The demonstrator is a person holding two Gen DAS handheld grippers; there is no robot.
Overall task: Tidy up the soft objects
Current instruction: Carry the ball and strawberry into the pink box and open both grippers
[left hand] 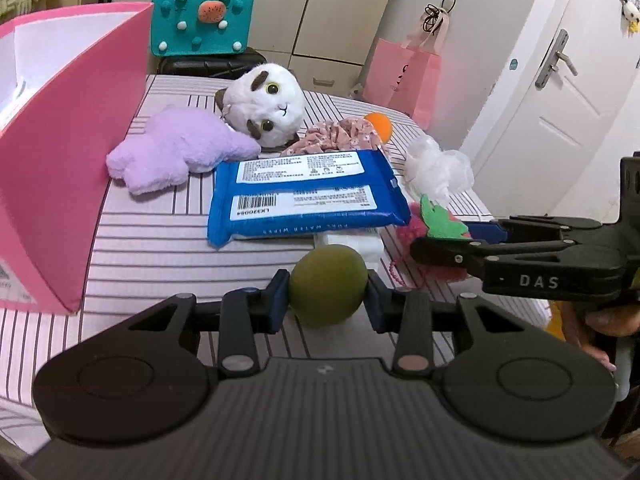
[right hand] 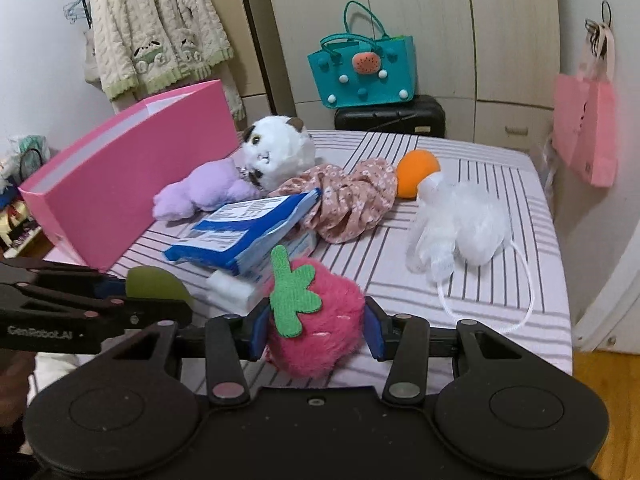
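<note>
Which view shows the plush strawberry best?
The right wrist view: the plush strawberry sits front and centre between the right tool's fingers, pink fur and green felt leaf fully visible. In the left wrist view the strawberry is at the right, mostly hidden behind the right tool, showing only leaf and some fur.

Two balls are counted: one green ball and one orange ball. Three plush toys are seen: one white cat, one purple plush and one pink strawberry. One blue wipes pack, one floral scrunchie, one white bath pouf and one pink box are counted. Two tools are present, the left tool and the right tool.
</note>
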